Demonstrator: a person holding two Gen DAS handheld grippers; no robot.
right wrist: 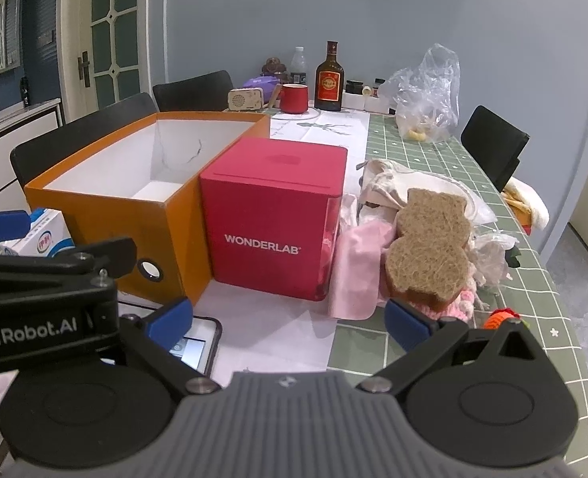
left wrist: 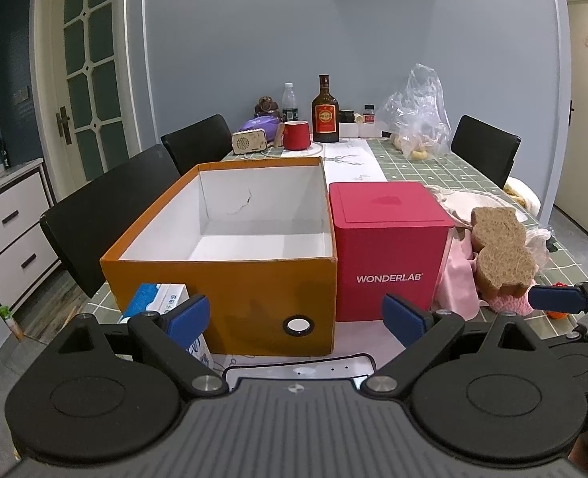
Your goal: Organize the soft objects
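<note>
With both your left gripper (left wrist: 296, 314) and right gripper (right wrist: 290, 320) spread wide and empty, the sponge (right wrist: 429, 247) may topple off its pile (right wrist: 357, 263) if nudged.

Soft, even indoor light fills the room, bright enough that the orange box (left wrist: 222, 279) shows crisp edges and a clean white inside, with only faint, diffuse shadow on the table just in front of it and on the far inner wall. Left of the box the door frames bow hard with fisheye bending, and the corners of both views fall to black. The red box (right wrist: 272, 215) beside it carries a glossy sheen down its right face.
</note>
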